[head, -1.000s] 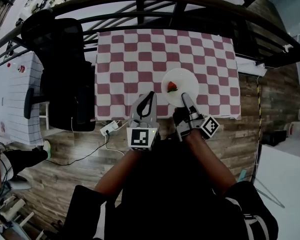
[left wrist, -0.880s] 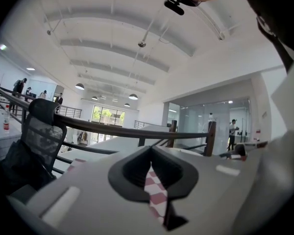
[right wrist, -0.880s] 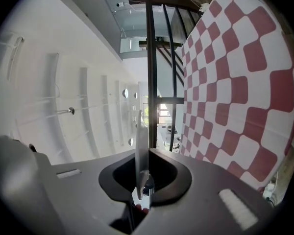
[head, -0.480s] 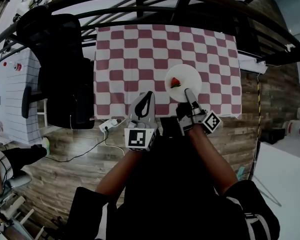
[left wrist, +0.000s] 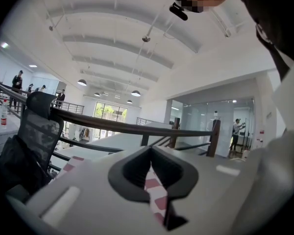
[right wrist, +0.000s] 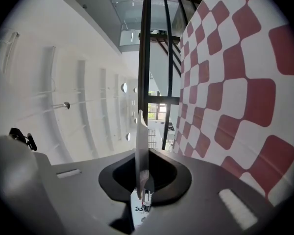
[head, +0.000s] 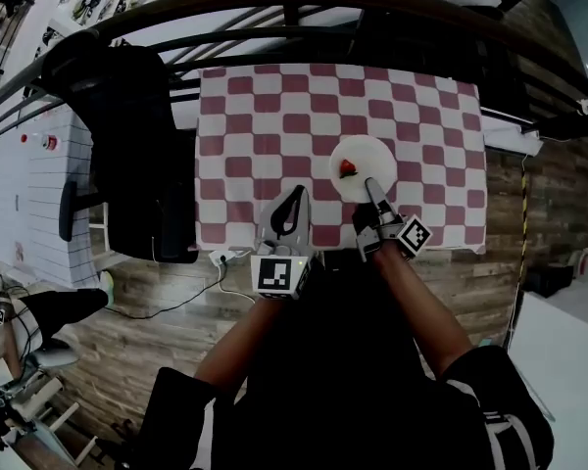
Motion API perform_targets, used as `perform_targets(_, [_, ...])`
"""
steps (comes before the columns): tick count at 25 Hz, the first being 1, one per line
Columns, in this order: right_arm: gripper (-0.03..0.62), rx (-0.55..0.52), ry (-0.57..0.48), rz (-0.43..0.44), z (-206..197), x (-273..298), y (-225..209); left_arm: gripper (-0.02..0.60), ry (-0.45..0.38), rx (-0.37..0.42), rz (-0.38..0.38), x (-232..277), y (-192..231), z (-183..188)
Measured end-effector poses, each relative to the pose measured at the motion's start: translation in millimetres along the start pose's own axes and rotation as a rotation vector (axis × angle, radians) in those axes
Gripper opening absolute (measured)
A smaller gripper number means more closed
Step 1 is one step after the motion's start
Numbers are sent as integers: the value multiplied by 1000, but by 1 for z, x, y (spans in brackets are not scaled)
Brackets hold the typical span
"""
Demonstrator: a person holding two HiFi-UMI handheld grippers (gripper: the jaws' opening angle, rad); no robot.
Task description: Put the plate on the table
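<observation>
Clamped on the round white plate (head: 370, 151) at mid-frame, the right gripper (head: 371, 184) should lower it level onto the red-checked table (head: 265, 125).

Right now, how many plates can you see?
1. The white plate is over the checkered tablecloth's near right part, its near rim clamped in the right tool, a small red item on it. No other shows.

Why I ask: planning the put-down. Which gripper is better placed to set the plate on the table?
Right. The right gripper grips the rim of the plate above the checkered table; the left gripper is shut on nothing, off to one side.
</observation>
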State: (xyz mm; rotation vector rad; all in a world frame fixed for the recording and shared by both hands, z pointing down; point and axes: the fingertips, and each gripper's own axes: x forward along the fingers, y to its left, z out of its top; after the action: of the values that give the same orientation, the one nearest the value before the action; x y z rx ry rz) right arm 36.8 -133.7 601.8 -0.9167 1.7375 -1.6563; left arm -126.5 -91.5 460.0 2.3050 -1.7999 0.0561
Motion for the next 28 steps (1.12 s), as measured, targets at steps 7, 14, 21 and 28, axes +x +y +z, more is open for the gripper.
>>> perform_targets(7, [17, -1, 20, -29, 19, 25, -37, 11, 61, 28, 20, 48, 13, 5])
perform_targets(14, [17, -57, 80, -26, 33, 50, -59, 11, 107, 10, 4, 78, 7, -12])
perform_targets(21, [17, -43, 109, -98, 40, 57, -98, 10, 112, 29, -46, 103, -7, -20])
perform_targets(28, [17, -89, 177, -131, 41, 67, -128, 11, 138, 1, -47, 124, -8, -25])
